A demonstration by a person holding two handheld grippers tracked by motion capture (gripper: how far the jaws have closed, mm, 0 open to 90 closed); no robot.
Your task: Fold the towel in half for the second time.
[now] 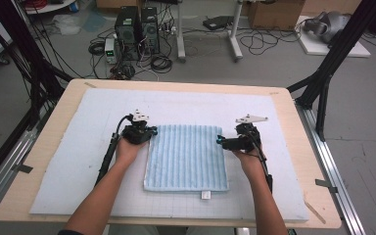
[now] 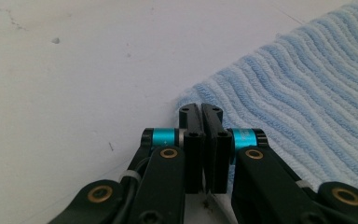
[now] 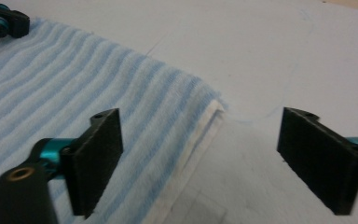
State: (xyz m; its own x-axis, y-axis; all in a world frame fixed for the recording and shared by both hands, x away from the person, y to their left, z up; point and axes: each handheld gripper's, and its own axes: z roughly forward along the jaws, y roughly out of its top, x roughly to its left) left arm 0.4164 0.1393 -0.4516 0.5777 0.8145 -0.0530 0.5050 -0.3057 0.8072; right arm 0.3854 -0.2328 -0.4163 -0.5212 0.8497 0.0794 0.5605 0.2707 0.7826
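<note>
One towel (image 1: 186,157), pale blue with lighter ribbing in lengthwise stripes, folded to a near-square and flat on the white mat (image 1: 68,161) over the wooden surface (image 1: 293,127); small white tag at its near edge. Two grippers, one towel, one mat.

Left gripper (image 1: 149,131) at the towel's far left corner, fingers (image 2: 192,140) pressed together; in the left gripper view the corner lies just beyond and beside the fingertips, and whether any cloth is pinched between them cannot be told. Right gripper (image 1: 220,141) at the far right corner, fingers (image 3: 100,156) wide apart and holding nothing, one finger over the towel, the other over bare mat, the corner between them and just ahead.

From the right gripper view: layered white hems at the folded edge, not made out from above. From the high view: the tag, both forearms, and the floor behind with computer cases and cables
</note>
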